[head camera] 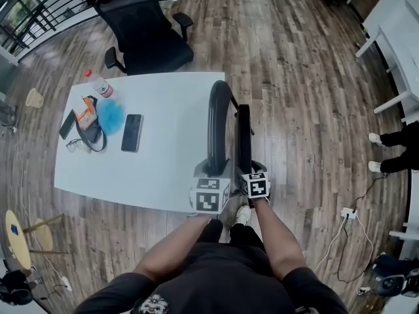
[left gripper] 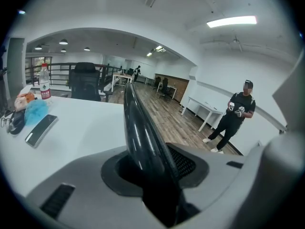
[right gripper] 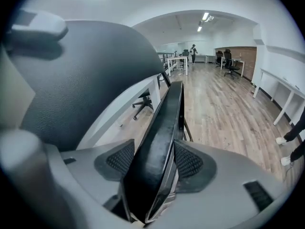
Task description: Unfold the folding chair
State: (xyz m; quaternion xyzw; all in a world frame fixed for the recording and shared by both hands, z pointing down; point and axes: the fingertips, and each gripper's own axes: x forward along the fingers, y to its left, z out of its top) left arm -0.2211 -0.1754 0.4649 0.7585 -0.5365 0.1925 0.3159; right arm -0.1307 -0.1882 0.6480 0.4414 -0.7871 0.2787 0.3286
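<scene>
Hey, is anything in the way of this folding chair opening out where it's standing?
On one side, yes. The folding chair stands right beside the white table, at its right edge, so opening that way looks blocked. The wooden floor on its other side shows nothing nearby.

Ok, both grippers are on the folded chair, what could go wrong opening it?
The folding chair stands right beside the white table; spreading it may knock the edge and shake the water bottle. The left gripper and right gripper pinch thin, smooth panels that might slip. Your white shoe shows just beneath the grippers; a chair leg could land on it.
</scene>
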